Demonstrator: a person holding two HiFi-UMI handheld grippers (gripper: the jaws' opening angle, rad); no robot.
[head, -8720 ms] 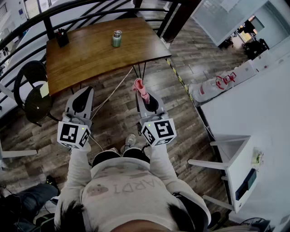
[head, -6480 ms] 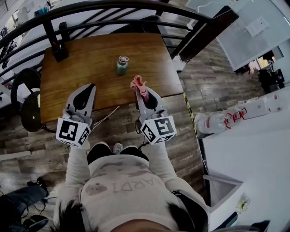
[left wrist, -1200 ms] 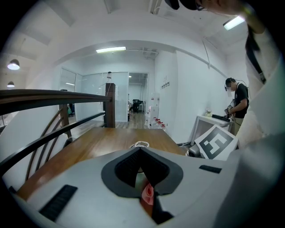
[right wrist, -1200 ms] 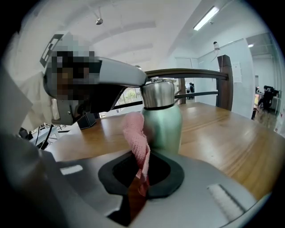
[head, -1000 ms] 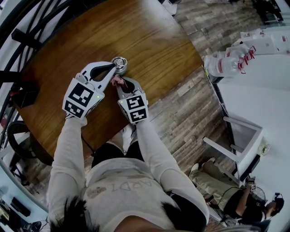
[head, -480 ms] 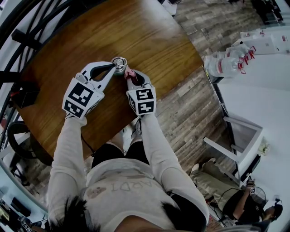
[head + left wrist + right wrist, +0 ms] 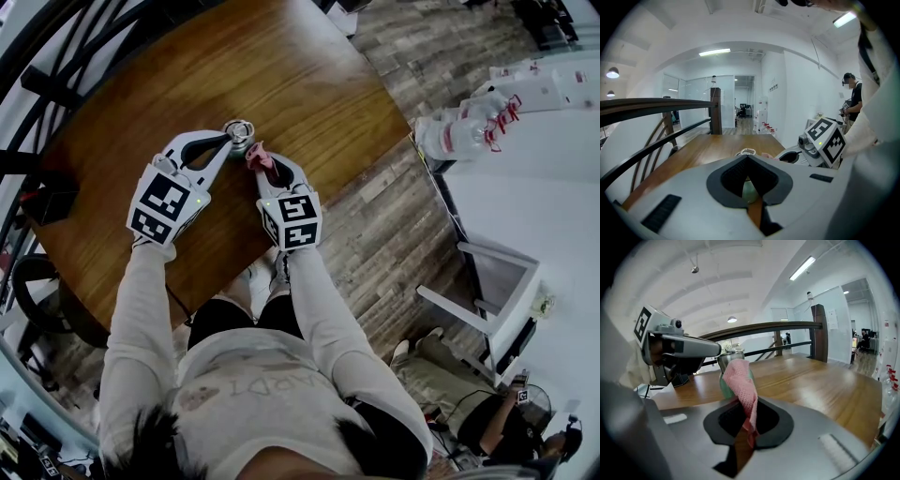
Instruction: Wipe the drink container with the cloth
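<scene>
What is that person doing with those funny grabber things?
A person stands at a wooden table with a gripper in each hand. The left gripper has its jaws shut on a green drink container to hold it. The right gripper pinches a pink cloth in its jaws, held up right beside the container, ready to wipe it.
</scene>
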